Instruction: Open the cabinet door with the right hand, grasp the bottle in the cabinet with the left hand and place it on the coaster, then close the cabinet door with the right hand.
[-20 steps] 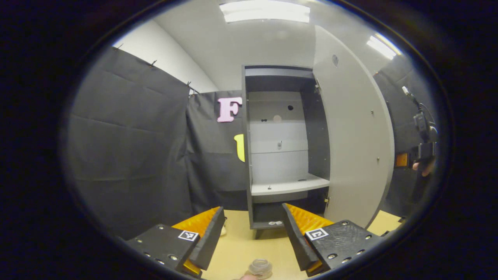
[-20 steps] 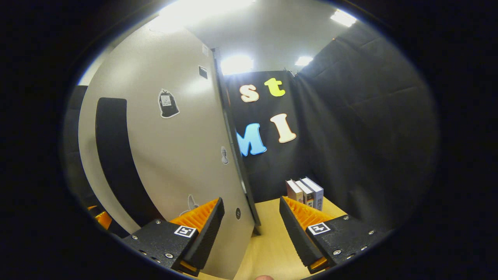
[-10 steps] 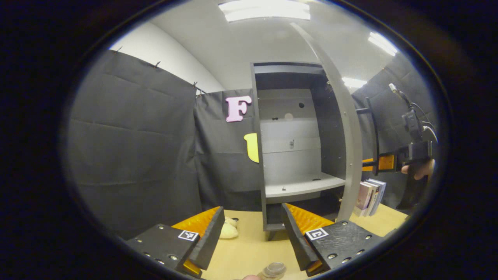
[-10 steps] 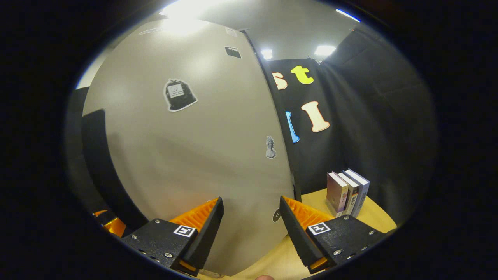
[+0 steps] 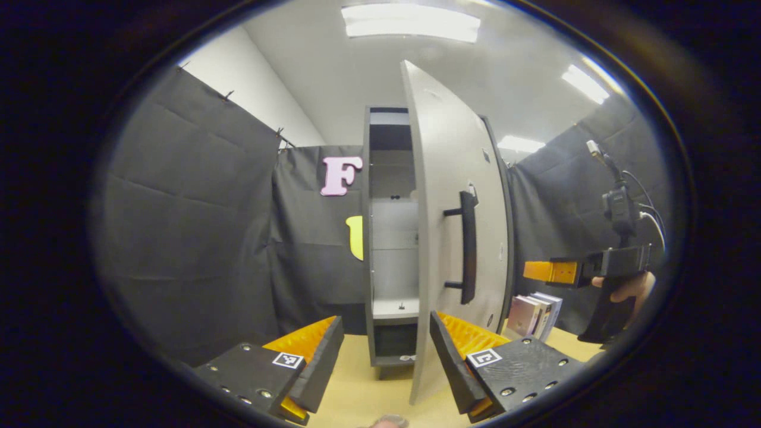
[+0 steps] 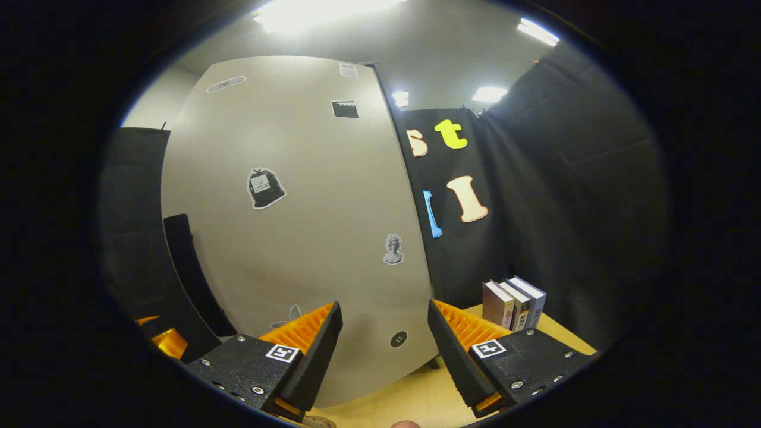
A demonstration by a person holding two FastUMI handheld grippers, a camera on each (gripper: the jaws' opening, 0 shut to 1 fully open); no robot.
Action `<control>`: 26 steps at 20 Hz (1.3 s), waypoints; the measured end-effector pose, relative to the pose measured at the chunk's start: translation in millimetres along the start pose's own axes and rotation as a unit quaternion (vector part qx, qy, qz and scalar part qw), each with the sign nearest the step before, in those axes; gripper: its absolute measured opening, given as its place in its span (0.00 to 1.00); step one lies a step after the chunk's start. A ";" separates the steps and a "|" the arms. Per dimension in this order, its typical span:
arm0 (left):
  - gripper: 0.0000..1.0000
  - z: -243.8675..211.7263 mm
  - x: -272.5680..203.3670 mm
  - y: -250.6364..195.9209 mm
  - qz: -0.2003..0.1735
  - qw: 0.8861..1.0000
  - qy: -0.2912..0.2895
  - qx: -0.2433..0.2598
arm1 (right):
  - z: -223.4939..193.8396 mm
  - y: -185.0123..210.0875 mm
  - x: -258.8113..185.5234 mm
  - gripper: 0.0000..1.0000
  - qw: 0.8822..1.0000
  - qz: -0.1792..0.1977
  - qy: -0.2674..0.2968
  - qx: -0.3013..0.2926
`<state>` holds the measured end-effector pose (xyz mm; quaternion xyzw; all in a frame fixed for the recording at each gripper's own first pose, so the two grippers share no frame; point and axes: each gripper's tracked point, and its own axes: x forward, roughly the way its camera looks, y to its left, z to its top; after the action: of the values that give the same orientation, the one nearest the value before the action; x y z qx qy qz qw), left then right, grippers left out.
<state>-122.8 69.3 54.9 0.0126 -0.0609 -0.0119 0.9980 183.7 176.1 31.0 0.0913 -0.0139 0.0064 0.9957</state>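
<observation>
The grey cabinet [image 5: 389,249] stands on the wooden table [image 5: 357,395], and its door [image 5: 443,238] is swung most of the way shut, leaving a narrow gap onto an inner shelf [image 5: 395,308]. A black bar handle [image 5: 468,246] sits on the door's outer face. My left gripper [image 5: 386,356] is open and holds nothing, low in front of the cabinet. My right gripper [image 5: 544,271], held by a hand [image 5: 624,288], points at the door from the right. In the right gripper view that gripper [image 6: 383,351] is open before the door face [image 6: 297,226] and its handle [image 6: 190,273].
Three books [image 5: 535,312] stand upright on the table right of the cabinet, also books [image 6: 514,303] in the right gripper view. Black cloth walls close in the booth on all sides. A pale tabletop strip [image 6: 416,398] lies under the right gripper.
The door has swung from wide open to nearly shut, with the right gripper following its outer face. The bottle seen at the bottom of the left gripper view has slipped out of frame.
</observation>
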 end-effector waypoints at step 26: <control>0.84 11.6 41.6 -24.6 -0.020 0.999 -0.022 -0.021 | -8.4 60.1 -28.6 0.93 0.999 0.017 -0.016 -0.048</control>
<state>-83.5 43.4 70.8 -0.0079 -0.0819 -0.0332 0.9961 154.4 236.5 32.9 0.0437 -0.0314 0.0207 0.9983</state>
